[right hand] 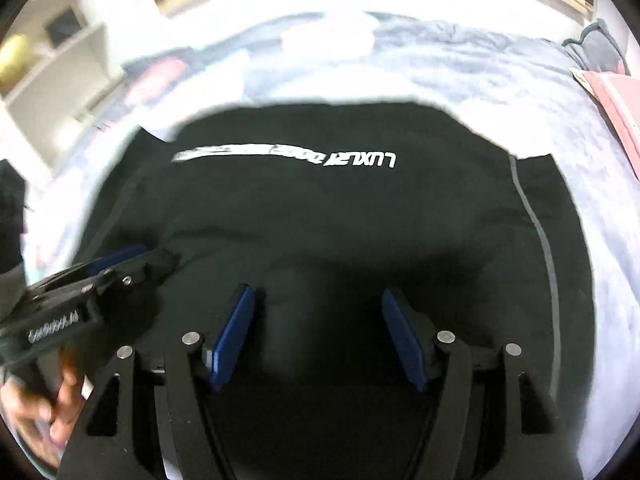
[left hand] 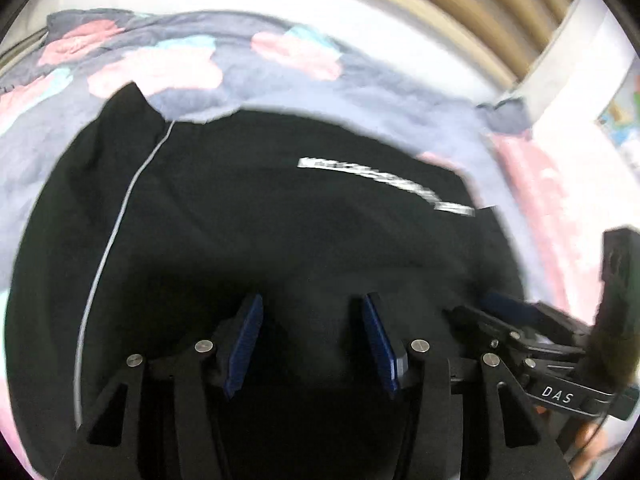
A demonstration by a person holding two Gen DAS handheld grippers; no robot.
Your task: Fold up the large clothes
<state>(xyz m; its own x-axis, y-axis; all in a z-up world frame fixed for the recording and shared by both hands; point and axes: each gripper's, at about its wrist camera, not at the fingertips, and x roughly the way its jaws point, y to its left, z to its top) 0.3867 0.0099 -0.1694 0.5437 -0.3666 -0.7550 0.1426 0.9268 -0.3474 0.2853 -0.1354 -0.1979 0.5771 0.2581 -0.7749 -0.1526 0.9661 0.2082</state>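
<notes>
A black garment [left hand: 260,240] is lying spread out on the bed, on top of a grey-blue quilt [left hand: 192,92] patterned with pink and pale turquoise flowers. White lettering [right hand: 288,154] is running across the cloth near its far edge, reading upside down from the right wrist view, and a thin pale line of piping [left hand: 116,232] is curving down one side of the fabric.

The left tool [left hand: 312,340] is hovering over the near part of the garment with its blue pads [left hand: 244,344] standing wide apart and nothing between them but the dark cloth below. The right tool [right hand: 318,336] is sitting just beside it, likewise spread open, its blue pads [right hand: 232,340] empty. Whether either one is touching the fabric is hard to tell, since the black frames are blending into the black cloth.

From the right wrist view, the left tool is reaching in from the left edge, and the person's left hand [right hand: 44,408] is wrapping around its handle. Beyond the bed, a white wall and a wooden headboard [left hand: 460,4] are showing, a pink pillow [right hand: 612,96] is lying at the side, and white shelves [right hand: 52,80] are standing off to the left.
</notes>
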